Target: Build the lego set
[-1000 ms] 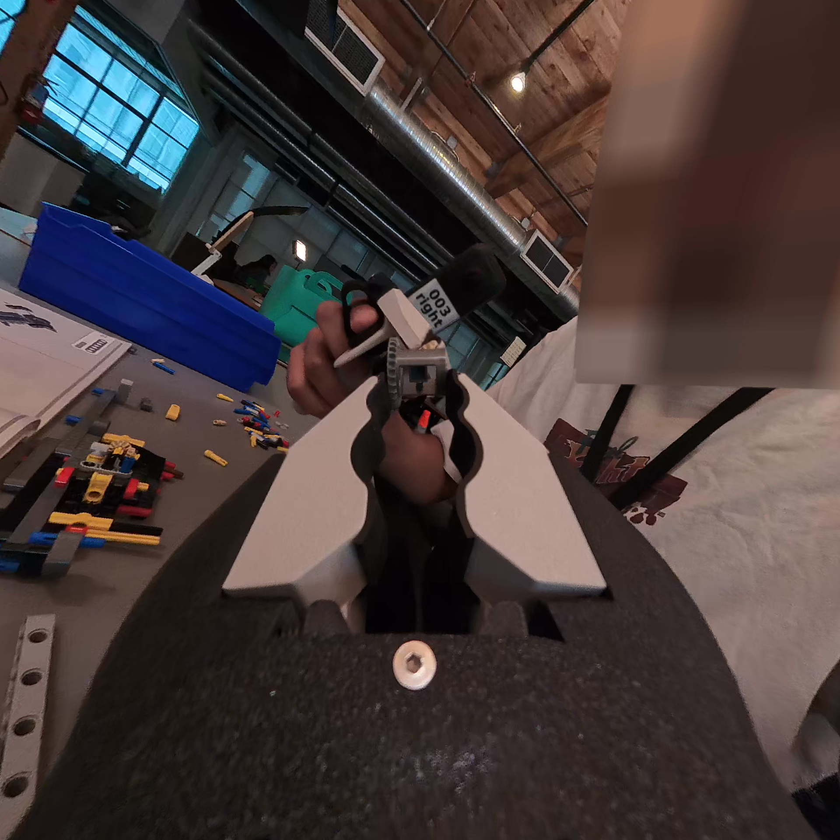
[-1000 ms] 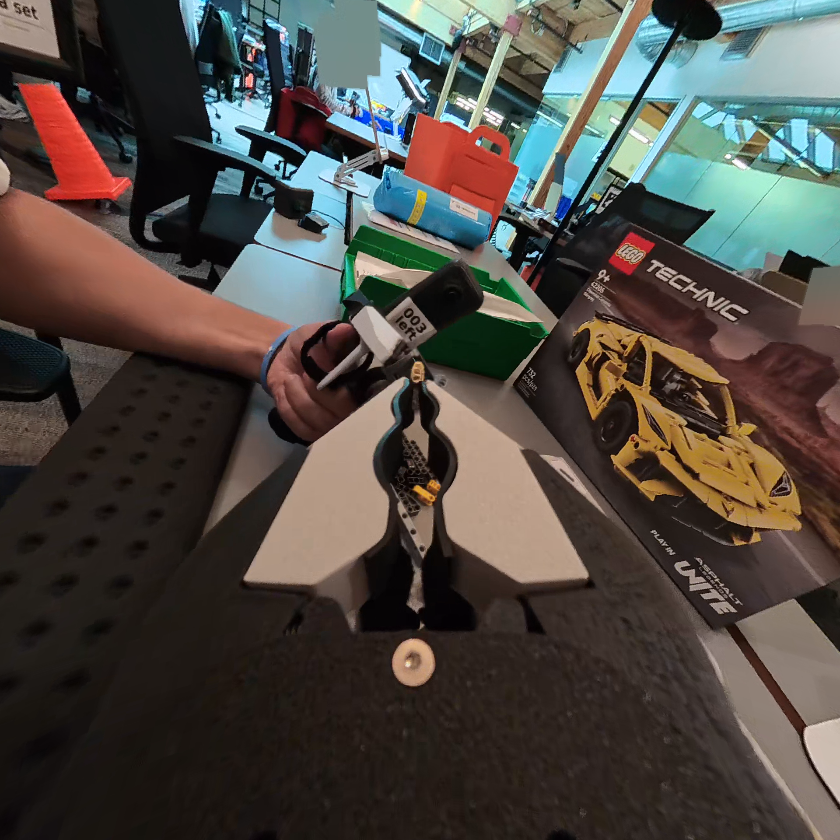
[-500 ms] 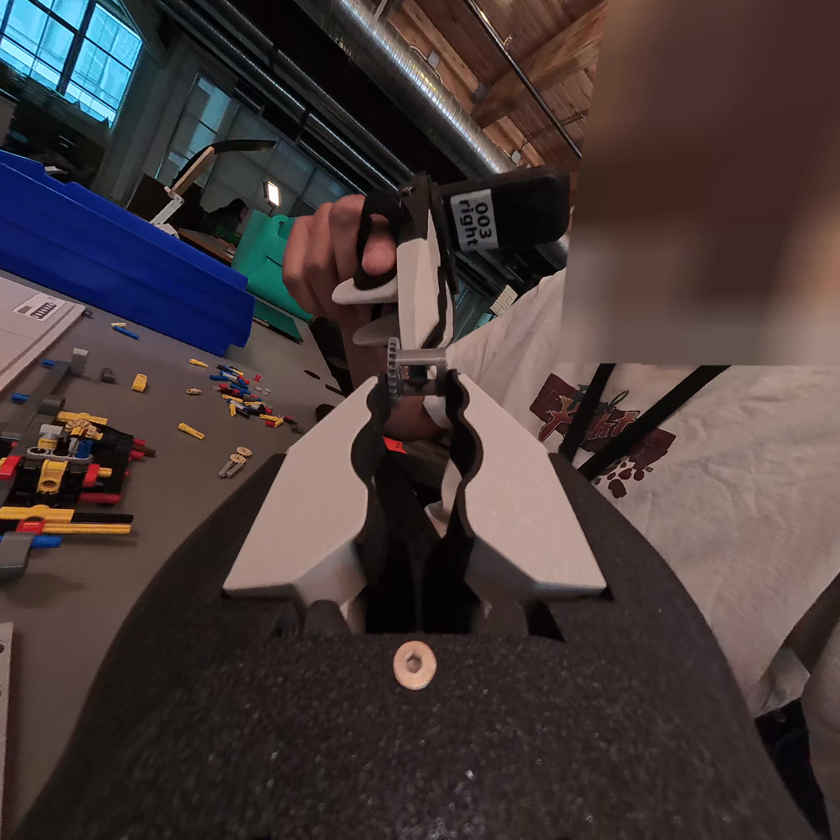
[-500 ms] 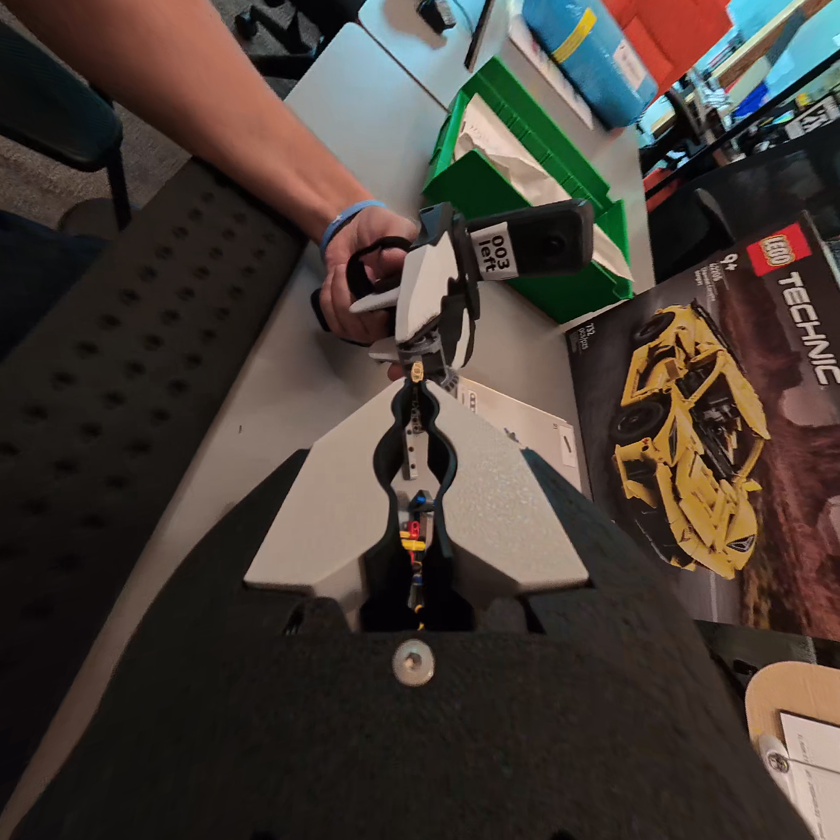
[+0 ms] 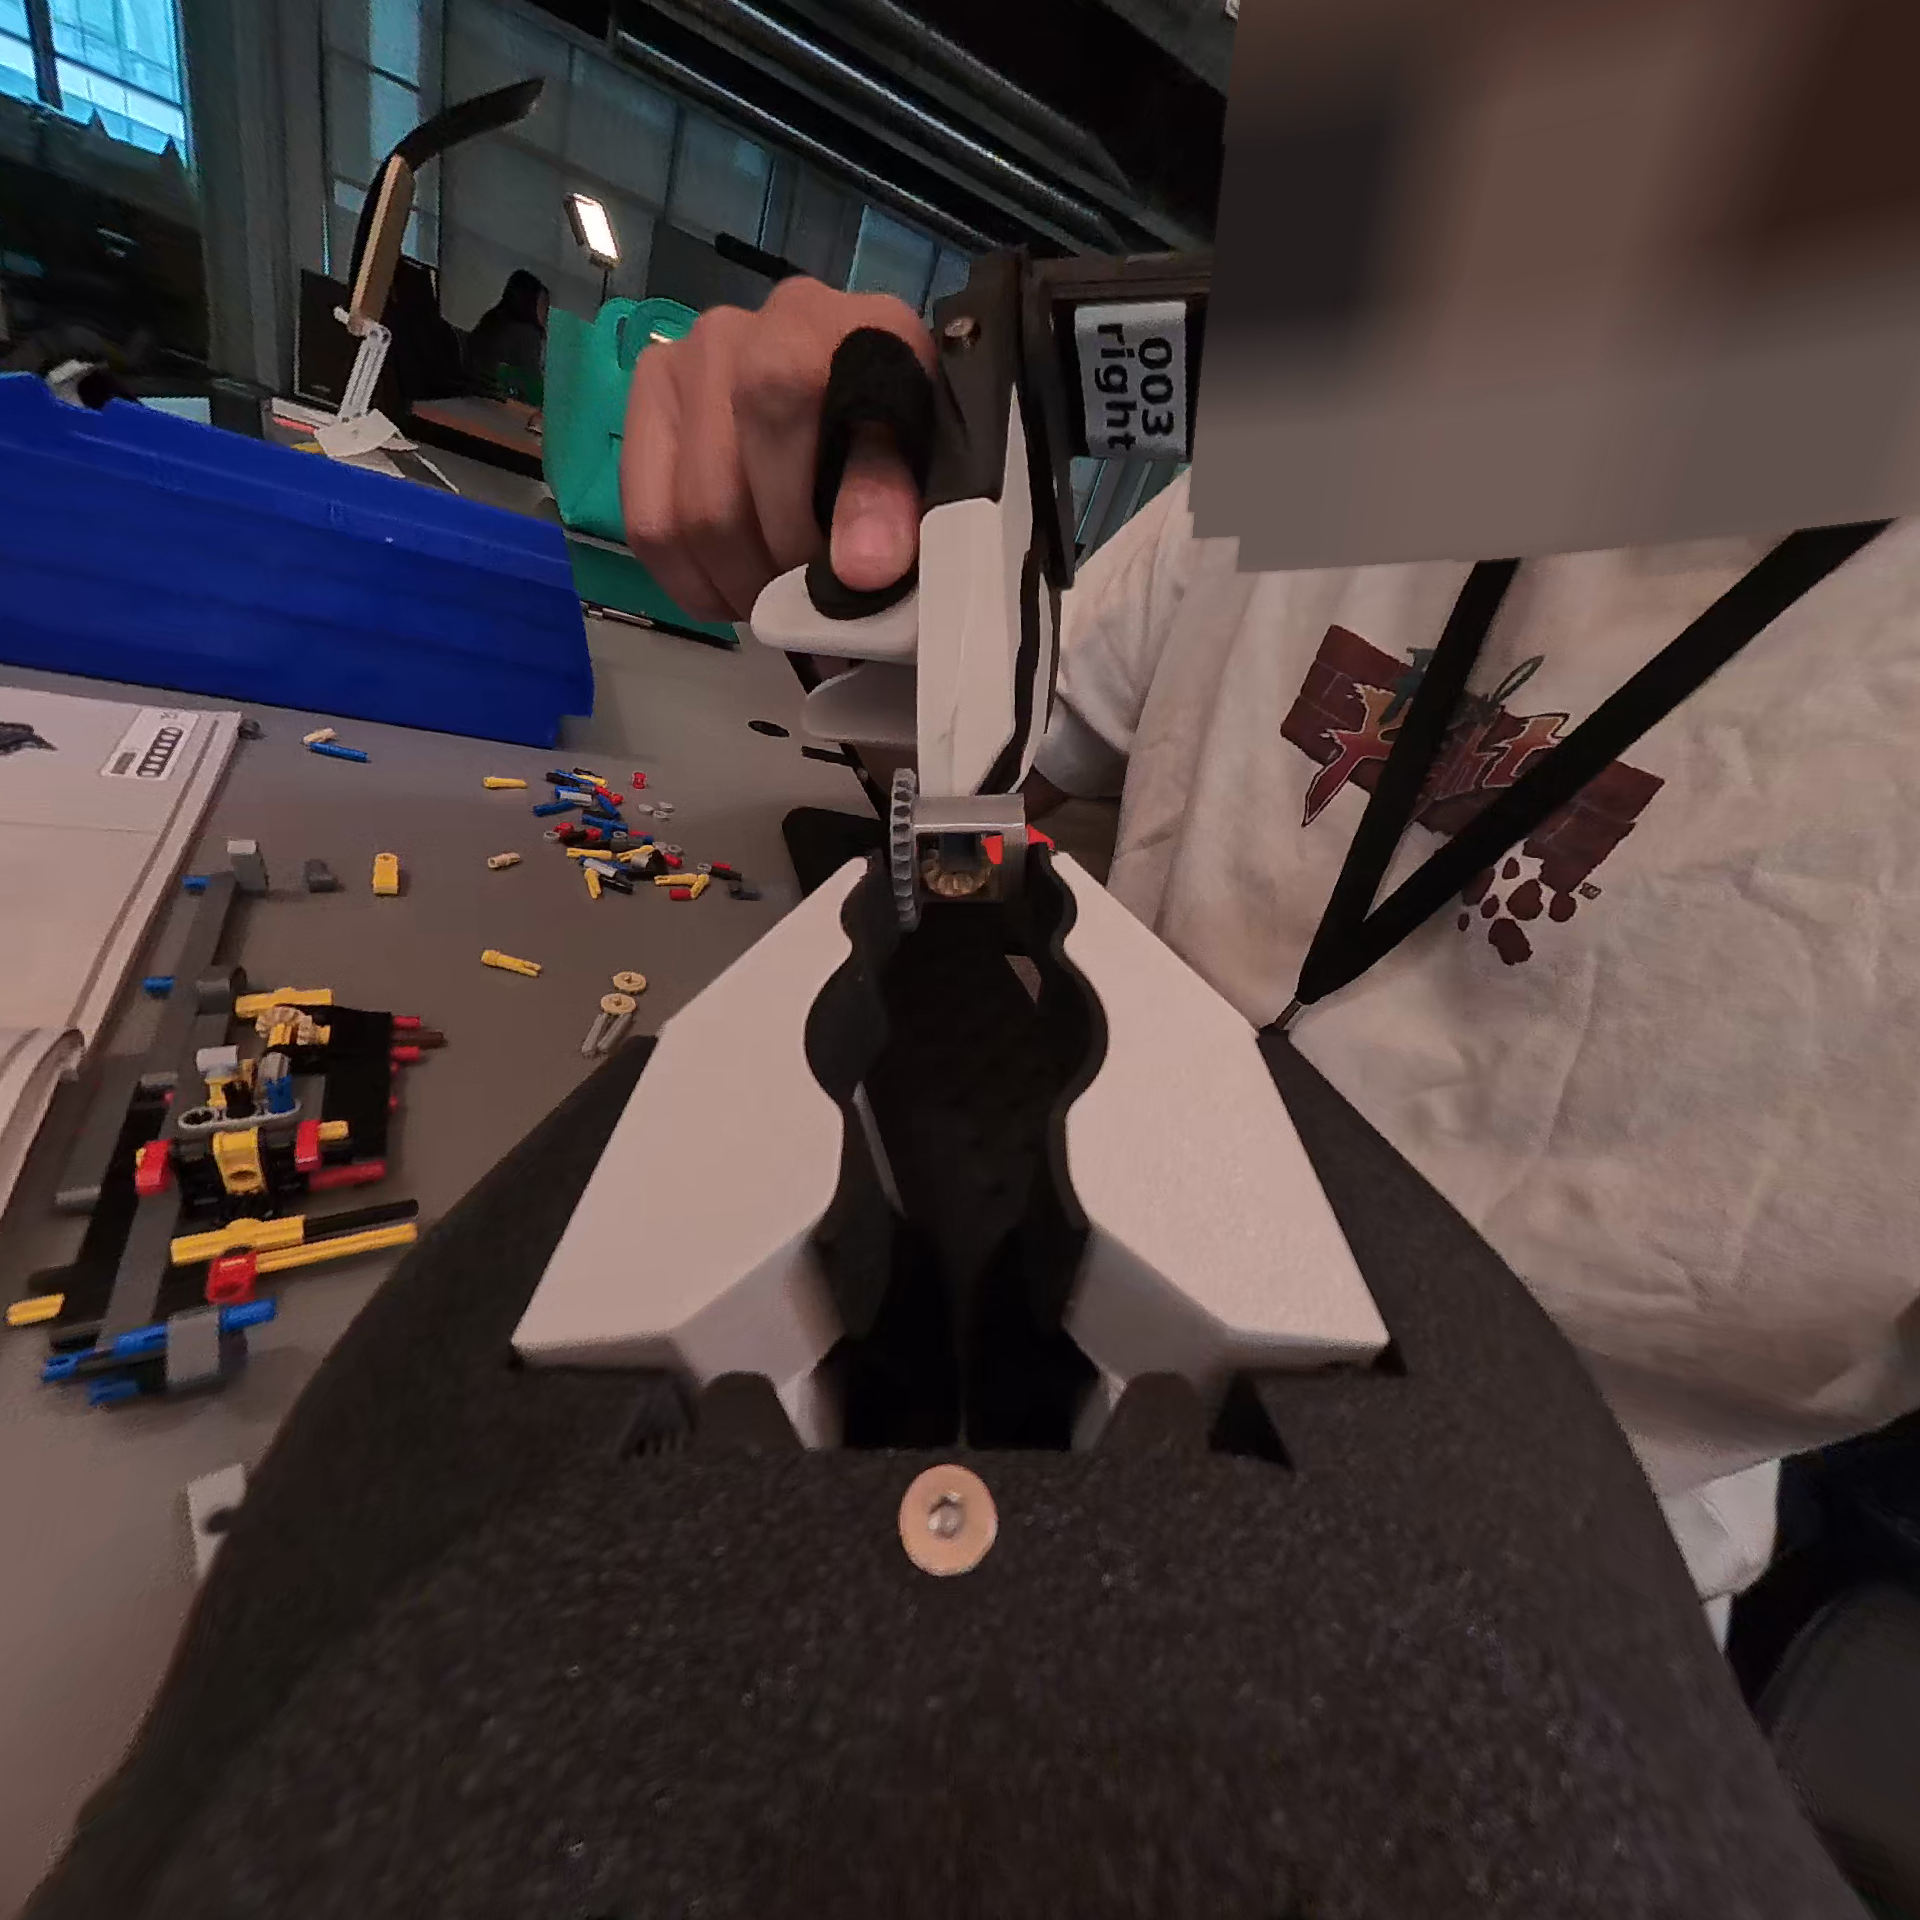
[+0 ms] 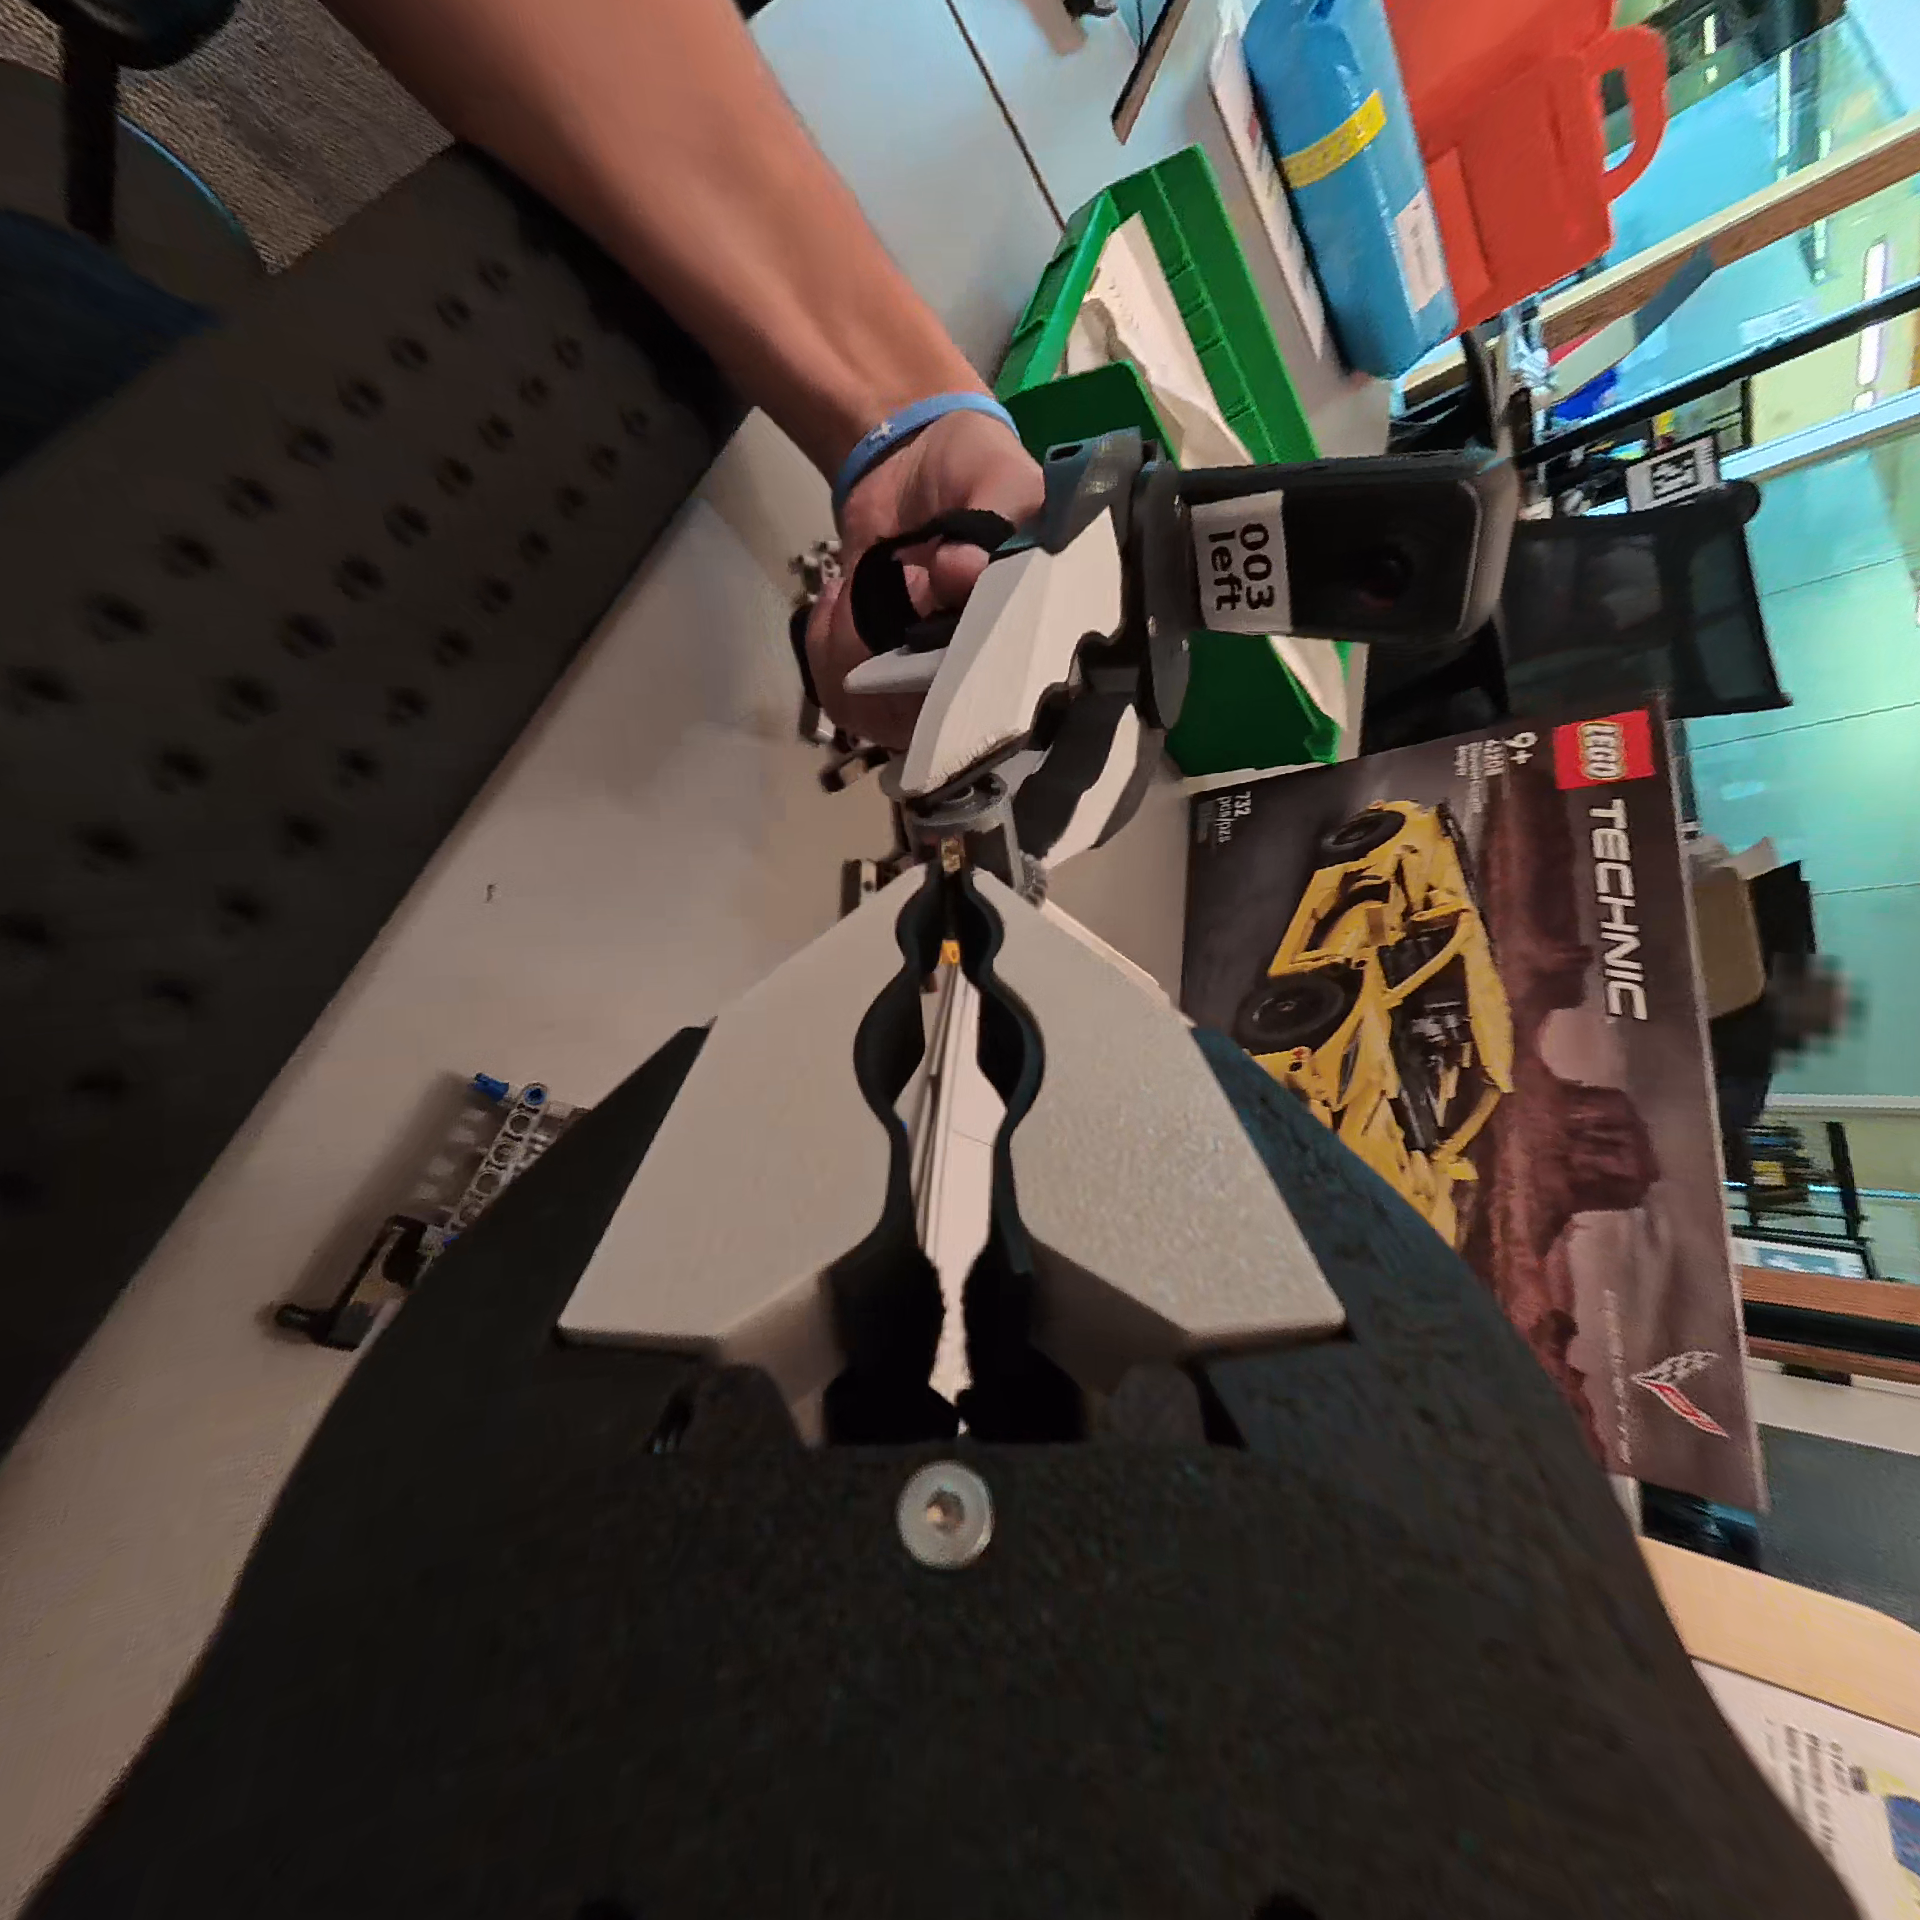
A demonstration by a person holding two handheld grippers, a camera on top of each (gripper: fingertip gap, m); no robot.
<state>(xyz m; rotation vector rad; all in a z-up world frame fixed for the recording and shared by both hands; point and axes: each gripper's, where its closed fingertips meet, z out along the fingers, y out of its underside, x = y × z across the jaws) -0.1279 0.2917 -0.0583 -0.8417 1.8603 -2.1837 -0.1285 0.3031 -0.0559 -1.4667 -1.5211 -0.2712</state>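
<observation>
Left wrist view: your left gripper [image 5: 961, 883] held its fingertips clamped on the small grey Lego gear housing with a toothed grey wheel and tan bevel gear [image 5: 951, 847], raised clear of the grey table [image 5: 436, 935]. Since one second before, the right gripper [image 5: 971, 774] had swung from a slanted approach to a near-vertical one, its tips meeting the housing from above. The partly built black, yellow and grey chassis [image 5: 223, 1153] and the scatter of small loose coloured pins [image 5: 623, 842] lay on the table, well apart from the grip.

Right wrist view: your right gripper [image 6: 951, 883] had its fingers nearly together, pinching a small tan-and-yellow part [image 6: 950, 854] against the housing [image 6: 961, 810]. The camera had rolled, tilting the printed set box with the yellow car [image 6: 1475, 1039]. This realignment suggests that an insertion was in hand.
</observation>
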